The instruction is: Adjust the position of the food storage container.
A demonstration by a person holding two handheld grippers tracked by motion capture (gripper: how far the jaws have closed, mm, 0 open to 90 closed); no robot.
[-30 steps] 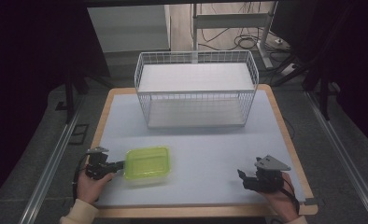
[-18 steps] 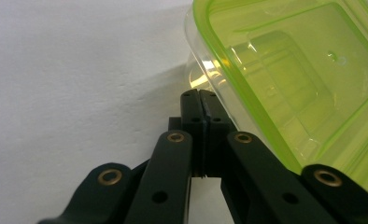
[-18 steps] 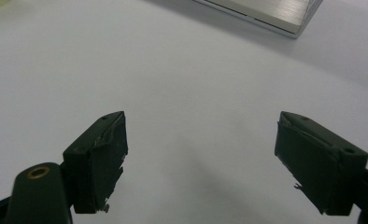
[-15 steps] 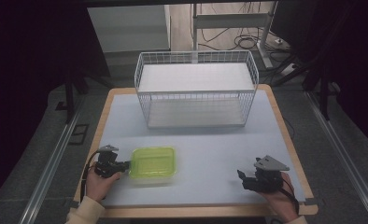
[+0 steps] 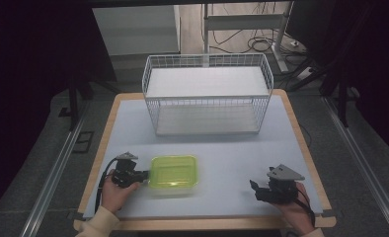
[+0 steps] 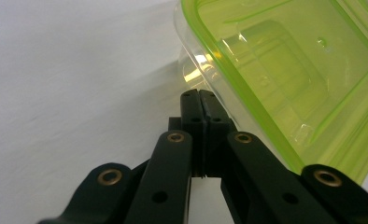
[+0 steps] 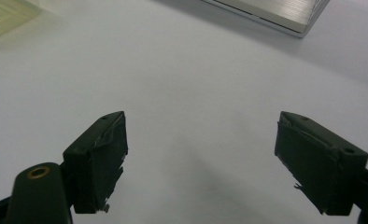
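Left to right, high view. The left gripper (image 5: 142, 175) is held at the near left of the table (image 5: 232, 163), its jaws pressed fully together with nothing seen between them; in the left gripper view the closed tips (image 6: 199, 100) are met by the clear wall of the green-lidded container (image 6: 285, 79), at or just under its rim. The container (image 5: 174, 173) lies flat on the table, immediately to the right of that gripper and well short of the wire basket (image 5: 207, 94) at the far side. The step in hand is judged to be a push of the container across the table with closed jaws. Contact is best kept low and central on the wall, so that the box slides straight and is neither turned nor tipped. The right gripper (image 5: 261, 190) is rested near the front right corner, jaws spread wide (image 7: 201, 158) and empty, well apart from the container.
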